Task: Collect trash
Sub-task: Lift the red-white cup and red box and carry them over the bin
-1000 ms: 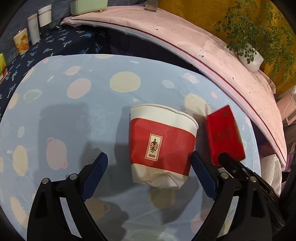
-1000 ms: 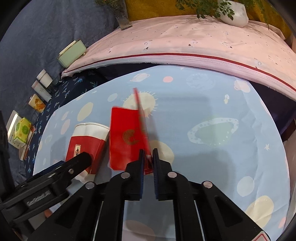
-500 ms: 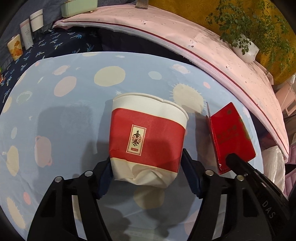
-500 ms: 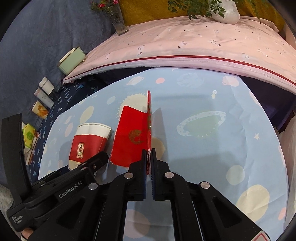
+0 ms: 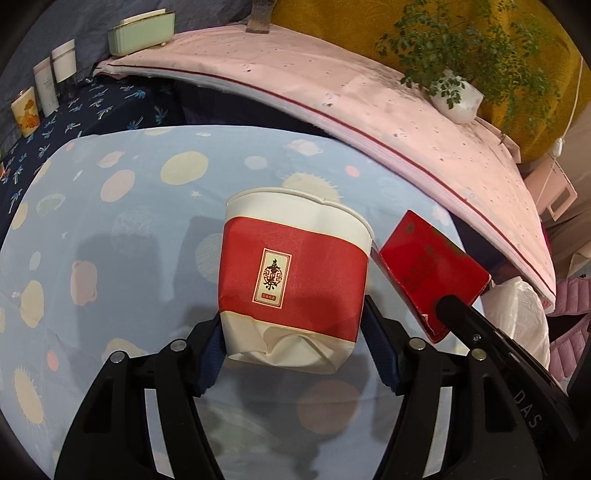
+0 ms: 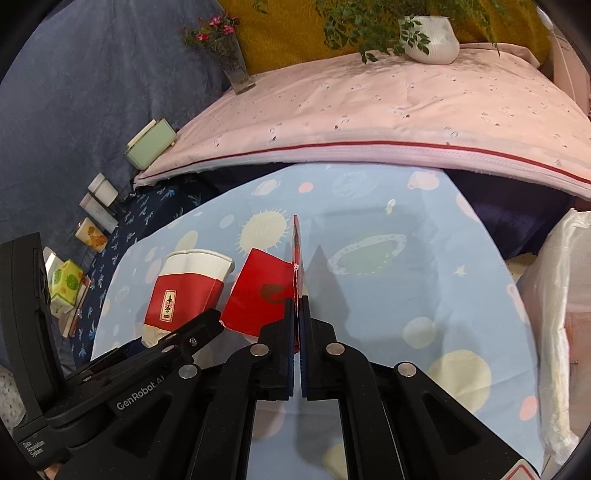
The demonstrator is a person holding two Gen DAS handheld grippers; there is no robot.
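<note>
Above the blue cloth (image 5: pixel 110 229), left gripper (image 5: pixel 291 343) clamps the paper cup (image 5: pixel 295 273); right gripper (image 6: pixel 295 317), seemingly shut, pinches the red box (image 6: pixel 262 291).

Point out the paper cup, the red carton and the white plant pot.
paper cup (image 5: pixel 295 273): left wrist view, on its red band.
red carton (image 6: pixel 258 291): right wrist view, broad face.
white plant pot (image 6: pixel 432 40): right wrist view, side wall.

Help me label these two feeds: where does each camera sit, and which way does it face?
Left wrist: sits on the left gripper, facing down along its fingers at the clamped paper cup; the right gripper's finger shows at right.
Right wrist: sits on the right gripper, facing down at the pinched red box; the left gripper's body shows lower left.
Shared: cup, box, blue patterned cloth, pink-covered ledge, white plant pot.
</note>
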